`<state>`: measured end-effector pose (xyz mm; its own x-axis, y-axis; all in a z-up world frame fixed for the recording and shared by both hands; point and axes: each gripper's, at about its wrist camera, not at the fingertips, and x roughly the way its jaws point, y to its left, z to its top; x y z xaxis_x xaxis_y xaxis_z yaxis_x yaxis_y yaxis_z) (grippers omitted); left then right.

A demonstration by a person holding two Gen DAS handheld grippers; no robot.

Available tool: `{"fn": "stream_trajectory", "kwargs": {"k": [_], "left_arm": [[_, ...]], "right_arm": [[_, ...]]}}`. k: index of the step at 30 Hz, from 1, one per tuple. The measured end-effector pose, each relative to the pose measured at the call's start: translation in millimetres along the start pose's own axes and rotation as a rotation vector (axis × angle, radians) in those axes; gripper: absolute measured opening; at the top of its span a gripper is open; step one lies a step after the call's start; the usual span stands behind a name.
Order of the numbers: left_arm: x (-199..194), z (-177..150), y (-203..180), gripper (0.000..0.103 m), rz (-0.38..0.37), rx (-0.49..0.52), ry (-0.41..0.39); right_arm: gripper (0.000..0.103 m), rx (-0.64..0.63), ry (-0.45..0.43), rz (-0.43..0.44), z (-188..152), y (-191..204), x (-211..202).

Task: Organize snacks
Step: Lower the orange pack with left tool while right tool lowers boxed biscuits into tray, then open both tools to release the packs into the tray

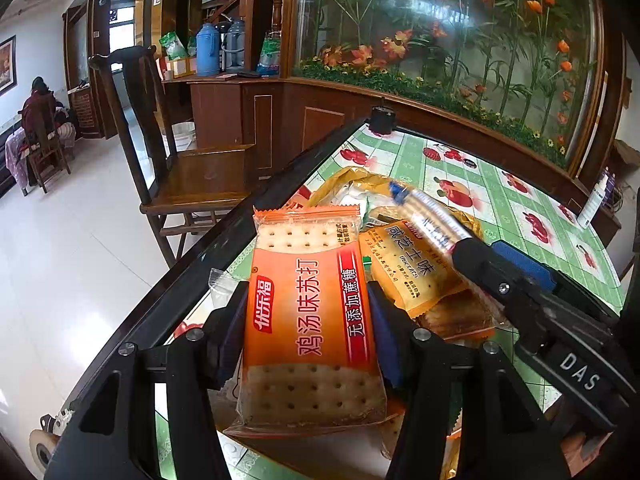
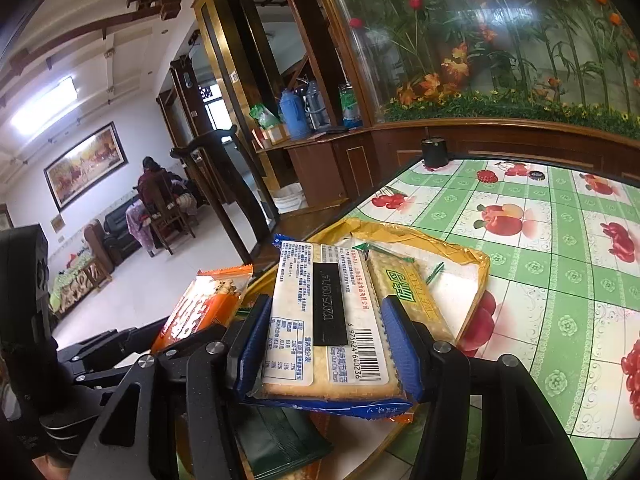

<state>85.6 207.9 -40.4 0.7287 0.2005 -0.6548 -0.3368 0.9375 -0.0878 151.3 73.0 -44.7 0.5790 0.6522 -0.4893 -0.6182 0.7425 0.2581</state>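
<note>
My left gripper (image 1: 307, 324) is shut on an orange cracker packet (image 1: 308, 320) and holds it above the table's left edge. My right gripper (image 2: 324, 340) is shut on a blue-and-white cracker packet (image 2: 324, 320), label side up; it also shows in the left wrist view (image 1: 432, 216) at the right. Below both lies a pile of snack packets in a yellow tray (image 2: 476, 264), among them a yellow packet (image 1: 412, 264) and a green-lettered cracker packet (image 2: 404, 292). The orange packet also shows in the right wrist view (image 2: 204, 304), at the left.
The table has a green fruit-print cloth (image 2: 560, 240) and a black rim (image 1: 208, 264). A black cup (image 2: 435, 153) and two bottle caps (image 2: 487, 176) stand at its far end. A wooden chair (image 1: 188, 168) stands left of the table. A wooden cabinet with flower glass is behind.
</note>
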Motion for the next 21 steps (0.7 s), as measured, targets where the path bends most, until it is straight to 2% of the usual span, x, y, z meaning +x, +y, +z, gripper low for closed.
{"fn": "stream_trajectory", "kwargs": {"k": [16,17,18,19,21], "left_arm": [[2,1,-10,0.055,0.013,0.031,0.014],[3,1,-11,0.058,0.019,0.034,0.018],[3,1,-12,0.069,0.028,0.038,0.02],[2,1,-14,0.075,0.046,0.044,0.015],[-1,2,-17,0.078,0.063,0.06,0.007]], "right_arm": [[0.057,0.01,-0.022,-0.001,5,-6,-2],[0.057,0.013,-0.025,0.0,5,-7,-3],[0.057,0.021,-0.032,-0.001,5,-10,-5],[0.057,0.031,-0.037,0.001,6,-13,-7],[0.057,0.048,-0.046,0.004,7,-17,-12]]}}
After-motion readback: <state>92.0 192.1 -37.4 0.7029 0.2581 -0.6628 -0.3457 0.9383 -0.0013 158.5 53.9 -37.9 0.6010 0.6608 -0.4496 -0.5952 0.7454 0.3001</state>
